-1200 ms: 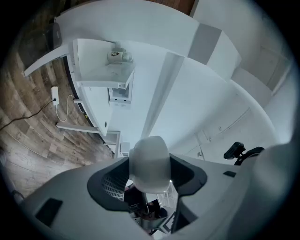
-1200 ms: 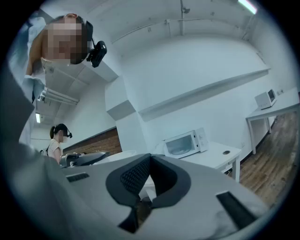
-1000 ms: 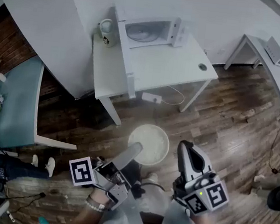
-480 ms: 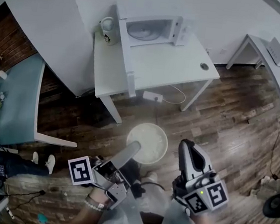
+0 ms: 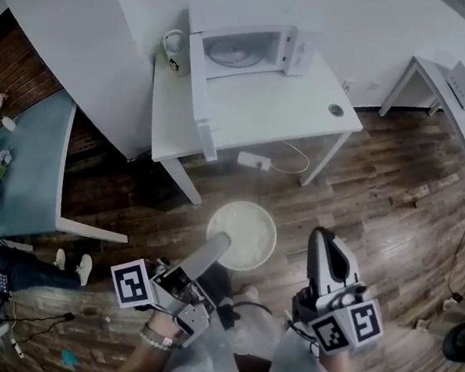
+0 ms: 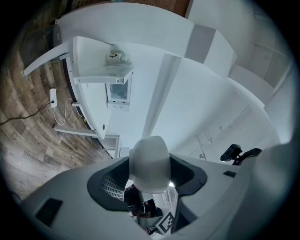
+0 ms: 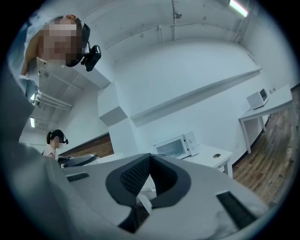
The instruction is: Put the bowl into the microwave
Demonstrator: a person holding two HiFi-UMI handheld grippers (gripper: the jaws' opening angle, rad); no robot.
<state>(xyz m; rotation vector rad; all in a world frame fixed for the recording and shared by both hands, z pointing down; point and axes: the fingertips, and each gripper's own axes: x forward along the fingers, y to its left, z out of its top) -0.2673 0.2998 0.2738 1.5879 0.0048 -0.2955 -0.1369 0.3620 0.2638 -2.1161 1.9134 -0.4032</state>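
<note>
In the head view a white bowl (image 5: 244,228) hangs over the wooden floor in front of me. My left gripper (image 5: 219,244) is shut on its near rim. The left gripper view shows that rim (image 6: 150,161) pinched between the dark pads. To the right of the bowl, and apart from it, my right gripper (image 5: 327,240) is shut and holds nothing; its pads meet in the right gripper view (image 7: 149,161). The white microwave (image 5: 244,49) stands at the back of a white table (image 5: 266,110), its door (image 5: 202,102) swung open and the turntable visible inside.
A mug (image 5: 175,49) stands left of the microwave and a small round object (image 5: 334,110) lies near the table's right corner. A power strip (image 5: 252,161) with a cable lies under the table. A teal table (image 5: 26,166) is left, another white table (image 5: 445,80) right.
Both grippers have shifted a little forward towards the white table, the left one still carrying the bowl. The right gripper's jaws stay shut.
</note>
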